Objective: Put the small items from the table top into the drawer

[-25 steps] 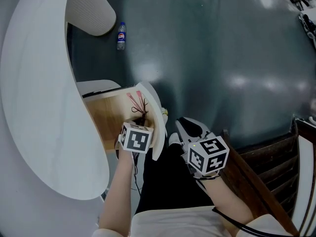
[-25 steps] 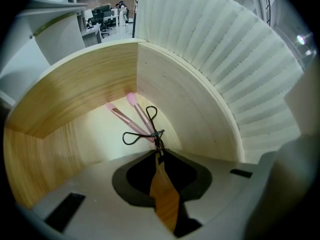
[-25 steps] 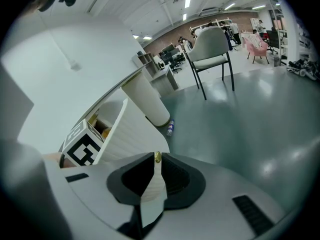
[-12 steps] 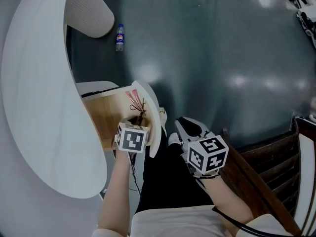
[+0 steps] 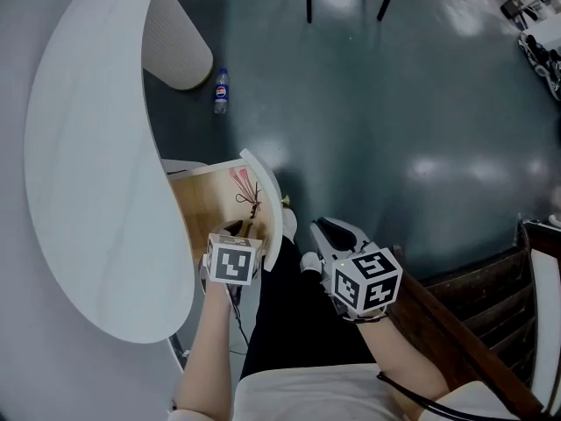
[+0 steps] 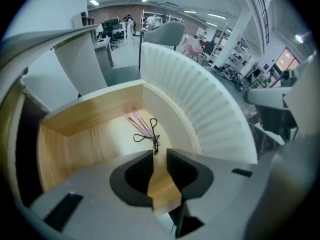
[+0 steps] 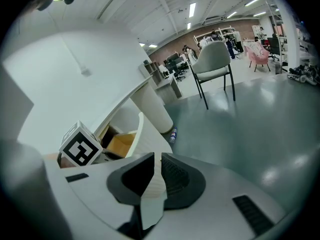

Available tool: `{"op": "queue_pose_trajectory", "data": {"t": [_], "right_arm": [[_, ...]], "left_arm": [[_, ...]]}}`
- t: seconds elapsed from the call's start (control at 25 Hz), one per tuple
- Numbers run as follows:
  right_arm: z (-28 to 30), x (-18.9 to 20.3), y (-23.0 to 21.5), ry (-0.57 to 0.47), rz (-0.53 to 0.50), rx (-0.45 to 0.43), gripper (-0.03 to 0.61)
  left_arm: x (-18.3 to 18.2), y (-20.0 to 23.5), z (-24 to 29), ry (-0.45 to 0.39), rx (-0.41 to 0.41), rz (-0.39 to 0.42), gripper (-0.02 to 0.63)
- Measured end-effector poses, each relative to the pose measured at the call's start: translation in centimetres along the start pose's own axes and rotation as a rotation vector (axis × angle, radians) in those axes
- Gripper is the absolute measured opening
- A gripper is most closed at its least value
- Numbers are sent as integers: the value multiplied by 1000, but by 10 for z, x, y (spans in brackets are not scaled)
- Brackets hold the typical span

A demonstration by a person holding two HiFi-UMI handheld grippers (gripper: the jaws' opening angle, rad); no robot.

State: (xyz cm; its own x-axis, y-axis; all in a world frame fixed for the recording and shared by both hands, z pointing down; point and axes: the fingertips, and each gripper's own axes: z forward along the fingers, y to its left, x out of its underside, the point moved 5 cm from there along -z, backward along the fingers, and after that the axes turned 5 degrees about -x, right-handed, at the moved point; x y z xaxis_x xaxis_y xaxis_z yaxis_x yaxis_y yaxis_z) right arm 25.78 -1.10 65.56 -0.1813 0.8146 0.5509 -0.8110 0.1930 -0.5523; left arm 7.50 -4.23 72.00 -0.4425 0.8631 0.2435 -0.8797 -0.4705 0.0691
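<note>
A: Your left gripper point(image 6: 159, 158) has backed off the drawer point(image 6: 200, 104), jaws slightly apart, empty

B: Small items point(image 6: 144, 128) lie inside it. Right gripper point(image 7: 156, 165) hangs alongside, jaws barely apart, empty. Likely done; shut the drawer

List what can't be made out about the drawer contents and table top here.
- Drawer near corner: head view, covered by the left gripper; left gripper view, by its own body.
- Pink and black items: both views, too small to identify.
- Table top far end: head view, cut by top edge.
</note>
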Motion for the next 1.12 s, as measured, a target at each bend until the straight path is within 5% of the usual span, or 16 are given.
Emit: {"op": "queue_pose_trajectory", "data": {"t": [0.8, 1.12], "right_arm": [[-151, -38, 107, -123, -161, -58, 60], [-173, -54, 179, -112, -271, -164, 60]], "left_arm": [[32, -52, -202, -278, -38, -100, 97], [40, -45, -287, -400, -121, -118, 84]]}}
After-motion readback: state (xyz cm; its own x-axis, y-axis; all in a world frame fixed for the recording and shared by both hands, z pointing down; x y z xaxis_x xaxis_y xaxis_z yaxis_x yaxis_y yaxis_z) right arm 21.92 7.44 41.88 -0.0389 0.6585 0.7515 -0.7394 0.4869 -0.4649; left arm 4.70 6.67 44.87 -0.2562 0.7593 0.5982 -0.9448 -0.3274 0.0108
